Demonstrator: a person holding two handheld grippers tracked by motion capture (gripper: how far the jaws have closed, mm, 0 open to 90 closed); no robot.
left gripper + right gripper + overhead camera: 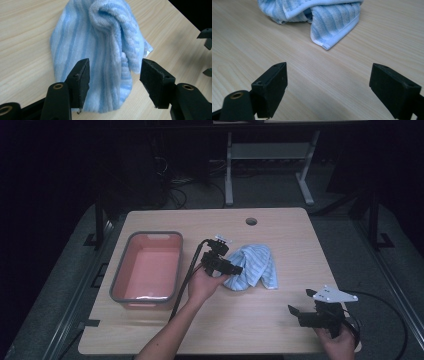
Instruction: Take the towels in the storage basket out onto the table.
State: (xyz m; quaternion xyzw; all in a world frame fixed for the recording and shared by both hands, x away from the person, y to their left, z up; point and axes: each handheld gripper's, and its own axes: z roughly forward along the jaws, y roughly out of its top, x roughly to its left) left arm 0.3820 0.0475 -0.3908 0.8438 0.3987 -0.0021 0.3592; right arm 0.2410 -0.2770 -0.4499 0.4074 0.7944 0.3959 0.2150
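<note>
Pale wood-grain laminate covers the desk (280,245), which has rounded corners and a round cable hole (251,221) near its far edge, at upper centre of the high view. Dark floor surrounds it; a grey frame with two legs (267,165) stands at the top of that view, with loose cables to its left.

A grey-rimmed tub with a pink inside (148,268) sits at centre left of the high view, well apart from the towel.

The towel (252,266) lies crumpled at the centre of the desk. It is light blue terry cloth with paler and darker stripes, bunched into folds, with one hemmed corner hanging toward lower right.

Left gripper (231,268): at frame centre in the high view, just beside the towel's left edge. Its jaws stand spread, with the near end of the towel (100,50) between them; the pads do not press on the cloth.

Right gripper (299,310): at lower right of the high view, well apart from the towel. Its jaws stand wide apart over bare desk.

The left gripper view shows the thick rolled fold on top of the towel. The right gripper view shows the stitched hem and the pointed corner (325,45) resting on the desk.
</note>
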